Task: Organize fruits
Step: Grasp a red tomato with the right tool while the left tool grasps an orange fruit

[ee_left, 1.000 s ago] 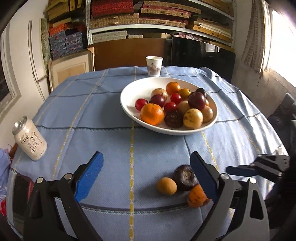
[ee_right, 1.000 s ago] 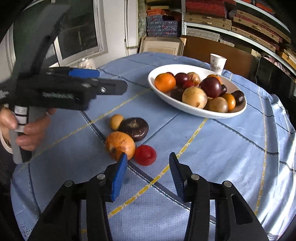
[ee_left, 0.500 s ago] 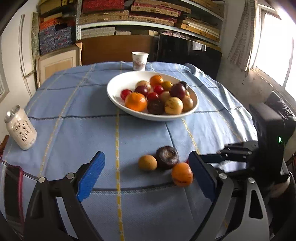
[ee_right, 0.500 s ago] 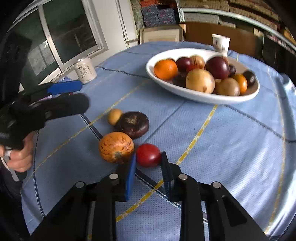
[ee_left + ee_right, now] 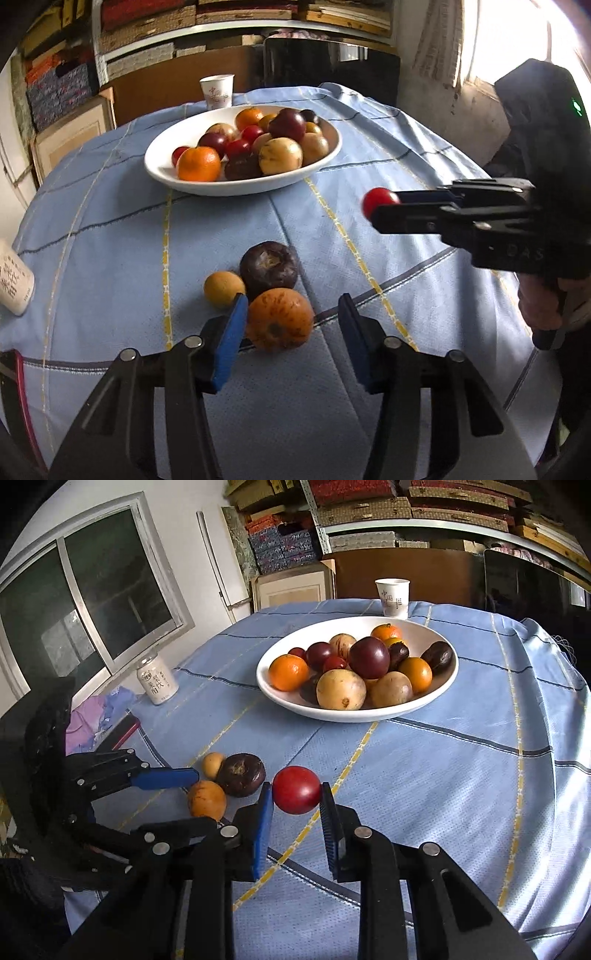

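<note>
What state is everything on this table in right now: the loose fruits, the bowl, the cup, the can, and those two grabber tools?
Red fruit: lifted, clamped in right gripper.
Orange speckled fruit: on cloth, between left gripper's closing fingers.
Dark purple fruit: on cloth.
Small yellow fruit: on cloth.
White bowl: upright, holding fruit.
Paper cup: upright.
Can: upright.

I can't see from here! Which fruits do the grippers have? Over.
Right hand-held gripper shut on red fruit, lifted. Left hand-held gripper closing around orange fruit, not clamped. Path to bowl clear.

Right tongs [image 5: 296, 805] clamped on red fruit [image 5: 296, 789], lifted; left tongs [image 5: 291, 319] closing around orange fruit [image 5: 279, 318], angled down.
</note>
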A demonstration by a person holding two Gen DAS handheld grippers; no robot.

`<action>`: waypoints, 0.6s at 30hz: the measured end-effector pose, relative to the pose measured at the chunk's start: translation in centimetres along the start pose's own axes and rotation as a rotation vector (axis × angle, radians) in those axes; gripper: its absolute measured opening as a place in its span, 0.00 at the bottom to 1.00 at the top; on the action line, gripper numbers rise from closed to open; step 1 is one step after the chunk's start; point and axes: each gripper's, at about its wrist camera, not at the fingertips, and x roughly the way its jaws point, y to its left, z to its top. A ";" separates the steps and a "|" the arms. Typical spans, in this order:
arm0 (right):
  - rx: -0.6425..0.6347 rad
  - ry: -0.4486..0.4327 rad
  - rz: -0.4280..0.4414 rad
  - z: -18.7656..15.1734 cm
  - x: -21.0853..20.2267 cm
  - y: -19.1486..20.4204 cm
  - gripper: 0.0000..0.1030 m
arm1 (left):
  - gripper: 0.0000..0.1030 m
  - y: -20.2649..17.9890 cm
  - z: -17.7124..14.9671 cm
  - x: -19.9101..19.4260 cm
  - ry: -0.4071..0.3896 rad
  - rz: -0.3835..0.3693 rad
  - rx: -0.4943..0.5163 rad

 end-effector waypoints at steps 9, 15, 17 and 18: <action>-0.024 0.003 -0.011 -0.2 -0.1 0.5 0.25 | 0.39 0.6 0.0 1.8 0.079 -0.027 -0.031; -0.013 -0.009 -0.006 -0.2 -0.3 0.2 0.25 | 0.38 0.7 0.0 1.5 0.067 -0.031 -0.043; -0.002 -0.023 0.001 0.0 -0.5 0.0 0.25 | 0.38 1.1 0.4 0.8 0.042 -0.044 -0.057; 0.009 -0.038 0.006 0.3 -0.7 -0.2 0.25 | 0.38 1.6 0.9 0.1 0.021 -0.061 -0.069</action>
